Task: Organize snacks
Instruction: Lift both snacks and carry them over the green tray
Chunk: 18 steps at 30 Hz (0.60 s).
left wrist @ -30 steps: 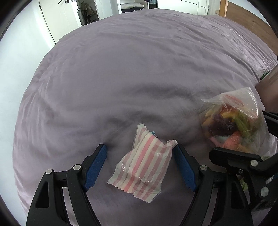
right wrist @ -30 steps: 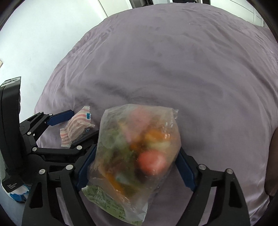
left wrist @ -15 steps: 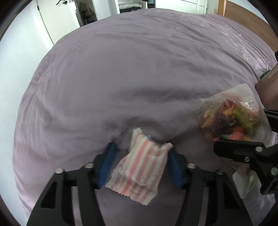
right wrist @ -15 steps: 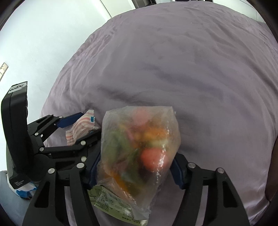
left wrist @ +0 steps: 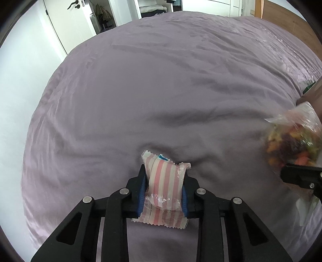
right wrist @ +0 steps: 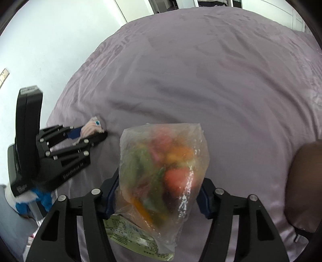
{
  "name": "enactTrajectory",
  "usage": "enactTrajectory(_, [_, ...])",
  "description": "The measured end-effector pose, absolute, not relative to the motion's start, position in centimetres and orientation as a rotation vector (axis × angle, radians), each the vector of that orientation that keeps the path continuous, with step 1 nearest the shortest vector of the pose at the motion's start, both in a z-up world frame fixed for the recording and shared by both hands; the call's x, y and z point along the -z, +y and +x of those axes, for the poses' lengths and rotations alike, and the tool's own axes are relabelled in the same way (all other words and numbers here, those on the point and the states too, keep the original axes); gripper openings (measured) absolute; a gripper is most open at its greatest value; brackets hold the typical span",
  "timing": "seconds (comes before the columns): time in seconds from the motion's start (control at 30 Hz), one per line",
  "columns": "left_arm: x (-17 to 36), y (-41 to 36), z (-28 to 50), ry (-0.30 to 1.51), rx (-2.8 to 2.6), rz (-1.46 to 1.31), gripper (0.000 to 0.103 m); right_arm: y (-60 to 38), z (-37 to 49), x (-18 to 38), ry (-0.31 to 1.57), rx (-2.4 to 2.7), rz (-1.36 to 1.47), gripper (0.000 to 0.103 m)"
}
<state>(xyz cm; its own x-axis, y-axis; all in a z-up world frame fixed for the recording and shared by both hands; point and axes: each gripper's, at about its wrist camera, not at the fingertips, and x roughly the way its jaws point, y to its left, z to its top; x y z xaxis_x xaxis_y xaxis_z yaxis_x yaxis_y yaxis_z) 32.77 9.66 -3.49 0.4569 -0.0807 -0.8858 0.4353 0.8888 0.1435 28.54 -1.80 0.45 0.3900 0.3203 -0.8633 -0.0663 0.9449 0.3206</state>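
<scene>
A pink-and-white striped snack packet (left wrist: 163, 187) rests on the purple bed sheet (left wrist: 161, 80). My left gripper (left wrist: 164, 177) is closing, and its blue pads squeeze the packet's sides so that it buckles. In the right wrist view the same packet (right wrist: 92, 126) sits in the left gripper (right wrist: 94, 134) at the far left. My right gripper (right wrist: 160, 181) is also closing. Its pads press on a clear bag of colourful mixed snacks (right wrist: 163, 167), held just above the sheet. The left wrist view shows the bag (left wrist: 293, 139) blurred at the right edge.
The wrinkled sheet covers the whole bed. White doors (left wrist: 60, 20) and a closet opening stand beyond the far end, a wooden headboard (left wrist: 281, 18) at the far right. A person's arm (right wrist: 301, 181) is at the right edge. Blue-and-white cloth (right wrist: 30, 199) lies low left.
Both grippers' jaws have closed from wide apart onto their snacks. The right gripper has lifted the clear bag and carried it away from the left gripper.
</scene>
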Motion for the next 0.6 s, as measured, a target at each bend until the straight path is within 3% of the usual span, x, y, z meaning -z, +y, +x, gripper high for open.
enactTrajectory(0.6, [1.0, 6.3, 27.3, 1.046, 0.353, 0.389, 0.024, -4.4, 21.1, -2.9, 1.154, -0.293, 0.17, 0.027])
